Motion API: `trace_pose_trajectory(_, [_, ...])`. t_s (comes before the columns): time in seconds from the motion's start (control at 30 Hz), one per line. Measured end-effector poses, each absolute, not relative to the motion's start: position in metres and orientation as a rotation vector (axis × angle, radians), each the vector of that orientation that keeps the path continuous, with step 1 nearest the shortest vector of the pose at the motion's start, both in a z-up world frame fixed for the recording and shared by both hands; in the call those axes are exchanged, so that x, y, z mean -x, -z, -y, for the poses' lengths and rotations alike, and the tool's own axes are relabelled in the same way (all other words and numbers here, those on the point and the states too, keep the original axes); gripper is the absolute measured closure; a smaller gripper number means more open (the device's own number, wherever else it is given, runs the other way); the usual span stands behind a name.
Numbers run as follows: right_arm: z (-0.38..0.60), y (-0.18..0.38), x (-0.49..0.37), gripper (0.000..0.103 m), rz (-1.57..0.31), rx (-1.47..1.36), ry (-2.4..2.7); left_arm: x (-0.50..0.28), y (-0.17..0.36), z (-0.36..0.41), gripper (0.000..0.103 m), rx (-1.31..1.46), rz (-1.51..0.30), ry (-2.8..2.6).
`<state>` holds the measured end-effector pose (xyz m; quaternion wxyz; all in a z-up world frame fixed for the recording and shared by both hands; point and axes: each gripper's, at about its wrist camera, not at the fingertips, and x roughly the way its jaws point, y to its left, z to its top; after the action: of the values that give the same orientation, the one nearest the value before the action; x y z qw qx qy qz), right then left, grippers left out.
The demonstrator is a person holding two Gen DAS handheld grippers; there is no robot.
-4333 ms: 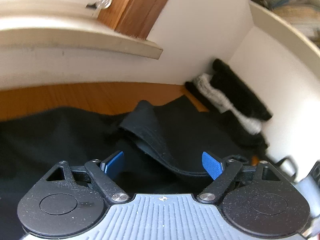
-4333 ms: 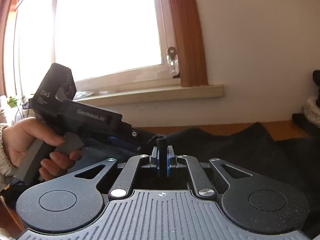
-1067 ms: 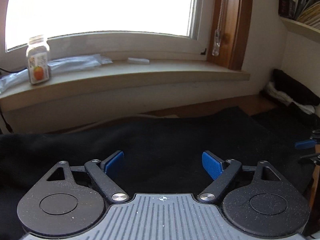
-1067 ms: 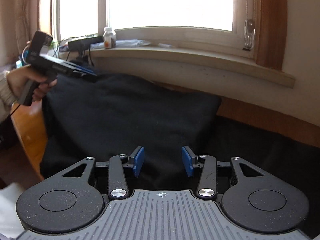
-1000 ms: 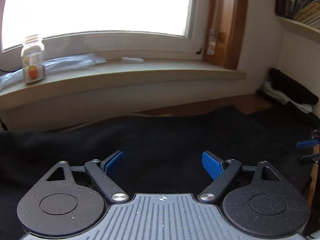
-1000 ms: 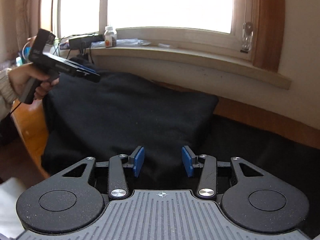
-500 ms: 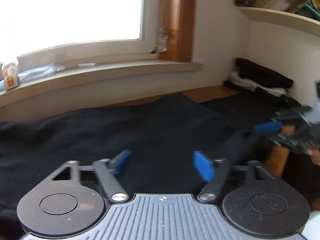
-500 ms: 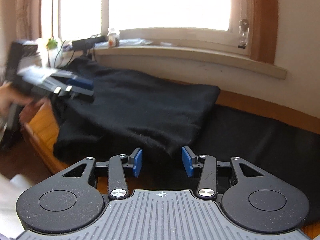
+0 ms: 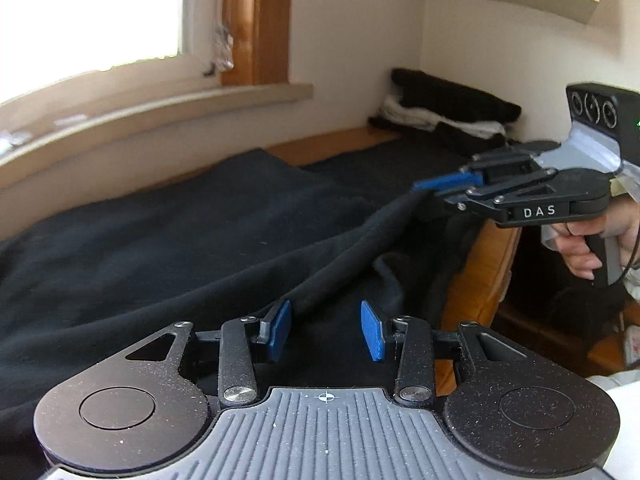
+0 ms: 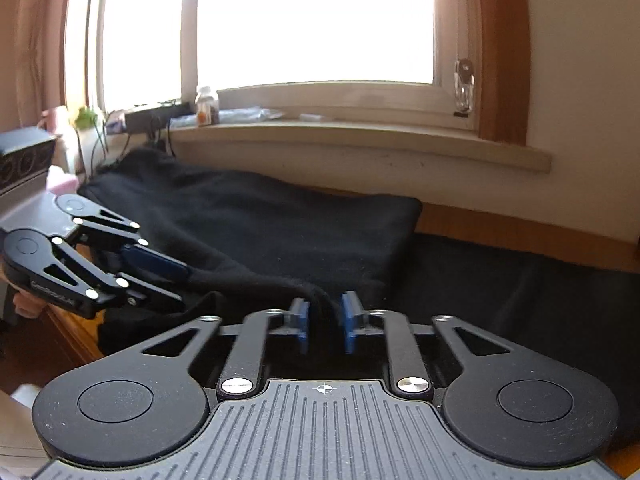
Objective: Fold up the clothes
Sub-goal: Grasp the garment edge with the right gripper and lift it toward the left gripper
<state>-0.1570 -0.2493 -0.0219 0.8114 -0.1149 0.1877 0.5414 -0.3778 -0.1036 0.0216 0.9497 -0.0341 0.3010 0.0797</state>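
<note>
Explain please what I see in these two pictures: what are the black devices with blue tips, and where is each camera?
There is no robot here. A person holds hand-operated tongs in each hand, and each carries a wide-angle camera looking along its two blue-padded fingers. One picture looks from the left tongs, the other from the right tongs; each view also shows the other tongs at its side. A black garment lies spread on a wooden table below a window. The right tongs are closed on its edge. The left tongs are open, with that edge running between the pads. Folded clothes are stacked in the corner.
</note>
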Motion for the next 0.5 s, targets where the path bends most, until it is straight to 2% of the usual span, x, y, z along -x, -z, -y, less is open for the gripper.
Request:
trace_pose_trajectory(0.07, [0.245, 0.023, 0.156, 0.079, -0.405, 0.271, -1.161, 0.365, -0.019, 0.104, 0.060, 0.057, -0.631, -0.144])
trace_pose_trajectory(0.1, [0.243, 0.024, 0.156, 0.082, -0.402, 0.277, -1.161, 0.361, -0.021, 0.107, 0.061, 0.044, -0.632, -0.137])
trace_pose_trajectory(0.17, [0.245, 0.024, 0.155, 0.099, -0.382, 0.264, -1.141, 0.353, -0.024, 0.111, 0.062, 0.020, -0.629, -0.126])
trace_pose_trajectory(0.33, [0.272, 0.021, 0.154, 0.099, -0.307, 0.144, -0.983, 0.340, -0.022, 0.123, 0.062, 0.007, -0.640, -0.077])
trace_pose_trajectory(0.43, [0.278, 0.033, 0.148, 0.099, -0.349, 0.150, -0.960, 0.336, -0.010, 0.130, 0.062, -0.015, -0.669, -0.075])
trace_pose_trajectory(0.5, [0.274, 0.040, 0.147, 0.098, -0.389, 0.197, -0.978, 0.334, -0.008, 0.131, 0.058, -0.015, -0.665, -0.086])
